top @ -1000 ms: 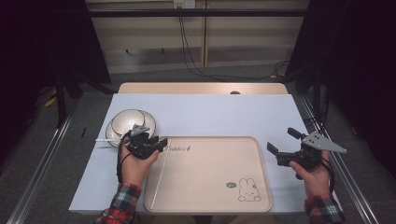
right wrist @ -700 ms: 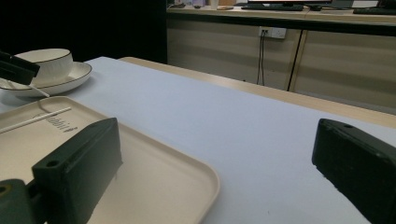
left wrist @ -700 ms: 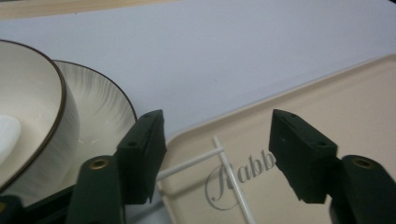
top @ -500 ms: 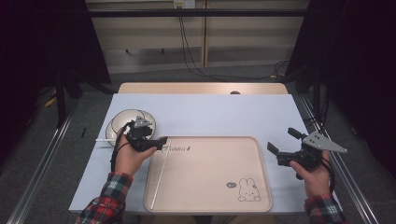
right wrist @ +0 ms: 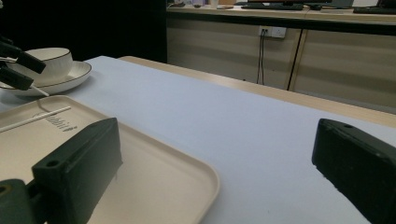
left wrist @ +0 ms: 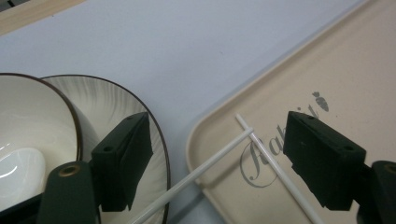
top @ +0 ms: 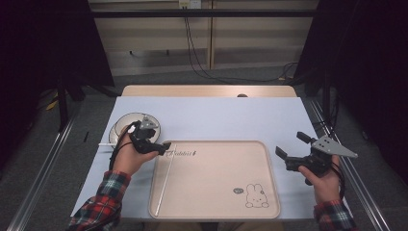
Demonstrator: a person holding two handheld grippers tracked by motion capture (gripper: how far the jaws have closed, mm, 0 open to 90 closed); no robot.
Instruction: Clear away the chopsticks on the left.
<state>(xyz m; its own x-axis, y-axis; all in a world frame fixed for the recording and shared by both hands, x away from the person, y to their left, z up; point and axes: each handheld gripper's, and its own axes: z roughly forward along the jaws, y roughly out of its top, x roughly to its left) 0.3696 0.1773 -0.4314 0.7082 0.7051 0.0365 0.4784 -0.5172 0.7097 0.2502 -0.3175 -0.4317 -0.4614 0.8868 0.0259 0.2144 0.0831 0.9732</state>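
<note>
Two thin white chopsticks cross at the beige rabbit tray's [top: 216, 183] far left corner. One chopstick [top: 164, 179] lies inside the tray along its left side. The other chopstick [top: 108, 144] sticks out over the rim onto the table, below the bowl. In the left gripper view both chopsticks [left wrist: 275, 170] [left wrist: 196, 175] lie between the jaws, untouched. My left gripper [top: 159, 139] [left wrist: 217, 135] hovers over that corner, its jaws just opened wide. My right gripper [top: 292, 144] [right wrist: 217, 140] is open and empty beside the tray's right edge.
A white bowl [top: 131, 122] [left wrist: 32, 121] with a dark rim sits on a matching saucer [left wrist: 107, 105] just left of my left gripper. A pale blue mat [top: 216, 120] covers the table. Dark floor and metal rails flank both sides.
The left gripper's jaws have spread apart, leaving the chopsticks lying on the tray corner. The left hand has shifted slightly away from the person. The right hand has kept still.
</note>
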